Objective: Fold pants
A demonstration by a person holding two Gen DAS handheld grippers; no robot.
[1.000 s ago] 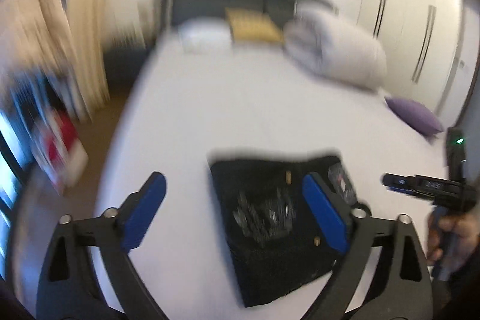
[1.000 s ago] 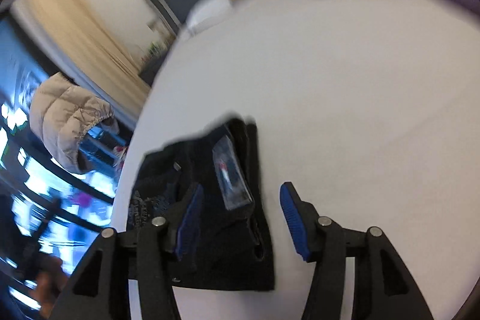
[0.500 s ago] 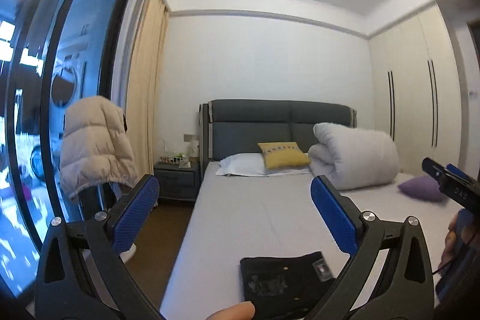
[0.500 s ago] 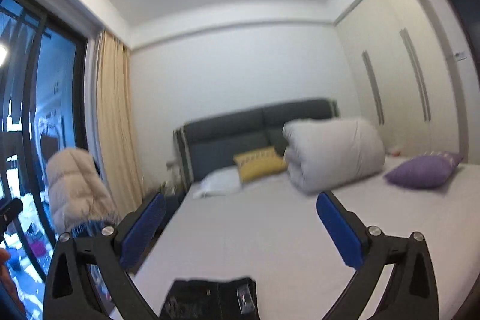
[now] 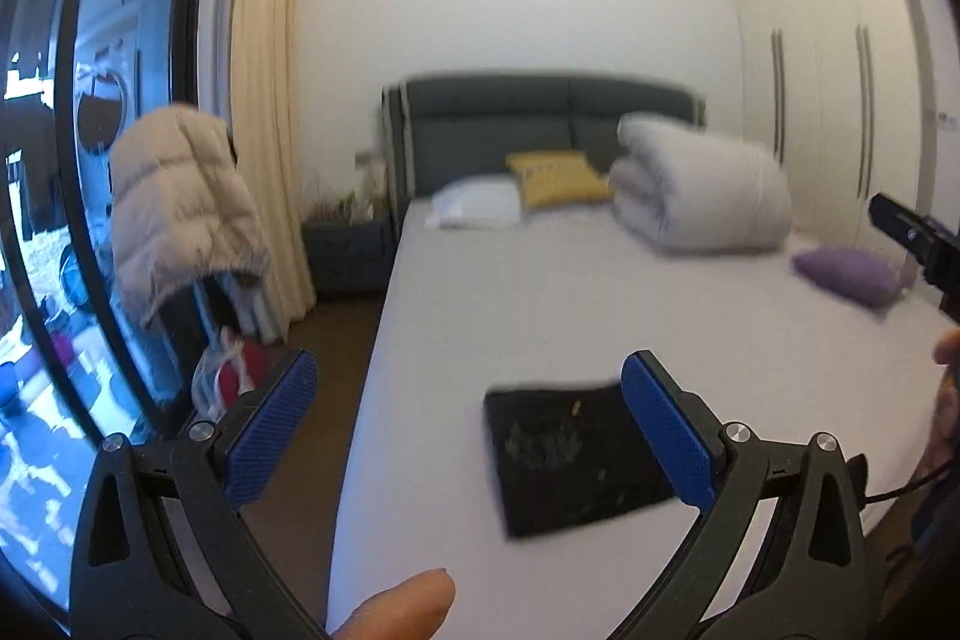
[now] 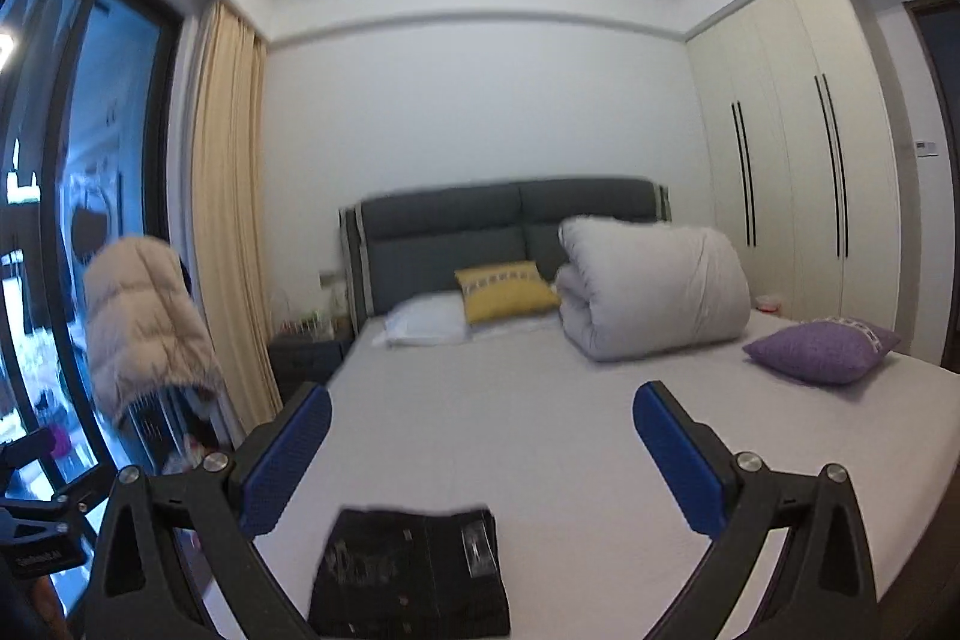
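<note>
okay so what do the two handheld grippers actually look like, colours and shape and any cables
Both match: the left gripper and right gripper have black angular frames with triangular cutouts and silver bolts, each tipped by flat blue textured pads. A thin black cable trails near the left one. No sleeves are clearly visible.

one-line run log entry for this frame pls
stage: fold looks done | pants: folded, flat on bed | left gripper: open, empty | right gripper: open, empty

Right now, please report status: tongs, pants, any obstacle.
Left tongs open, empty. Right tongs open, empty, jaws just opened. Black pants folded flat on the bed, untouched. Nothing in the way.
</note>
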